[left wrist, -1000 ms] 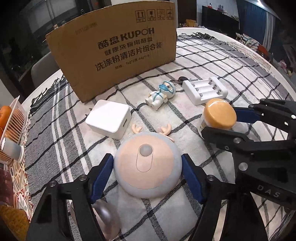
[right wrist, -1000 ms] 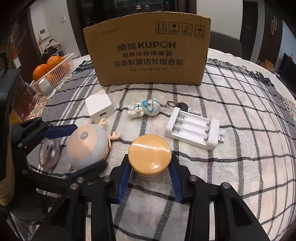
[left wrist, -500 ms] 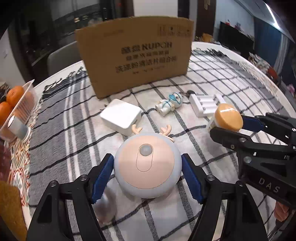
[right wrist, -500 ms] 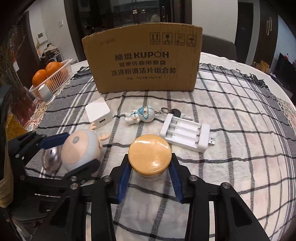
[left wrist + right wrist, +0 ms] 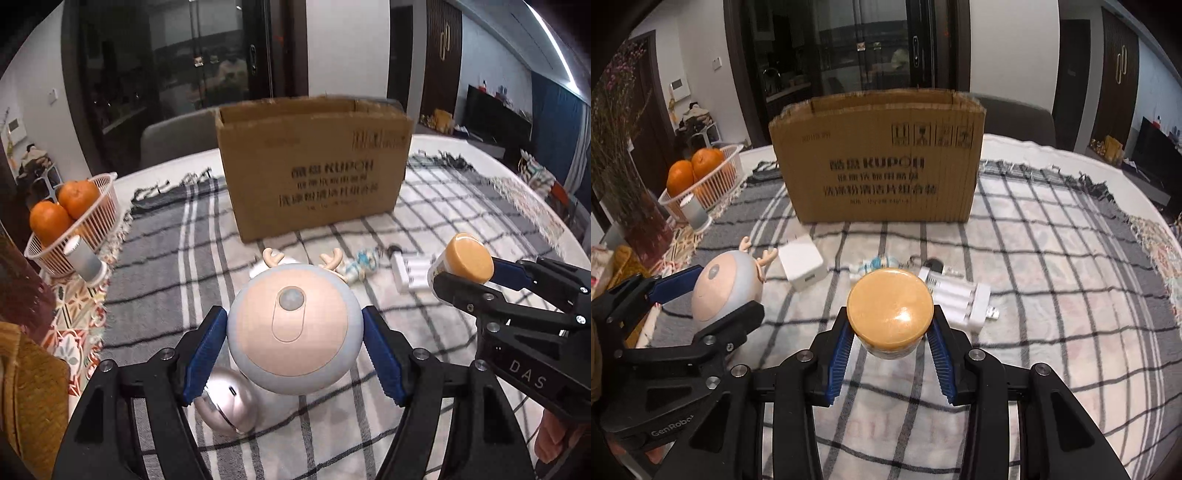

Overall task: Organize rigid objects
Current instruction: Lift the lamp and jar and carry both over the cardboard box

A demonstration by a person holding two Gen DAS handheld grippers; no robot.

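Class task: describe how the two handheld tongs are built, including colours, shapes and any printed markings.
Both tongs, left and right, have black angular plastic frames with silver screws and two ribbed blue pads. The left body reads "GenRobot", the right one "DAS", in pale lettering. No cables or sleeves show.

Dim indoor light; a ceiling strip glares at upper right. Printing on the brown cardboard box (image 5: 314,173) beyond the fingers is motion-blurred. Fisheye edges bend and darken.

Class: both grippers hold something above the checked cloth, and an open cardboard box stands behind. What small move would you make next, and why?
Probably carry both forward over the cardboard box. The left gripper clamps the round antlered toy, the right gripper the orange-lidded jar; both hang clear of the cloth, and the box top is open.
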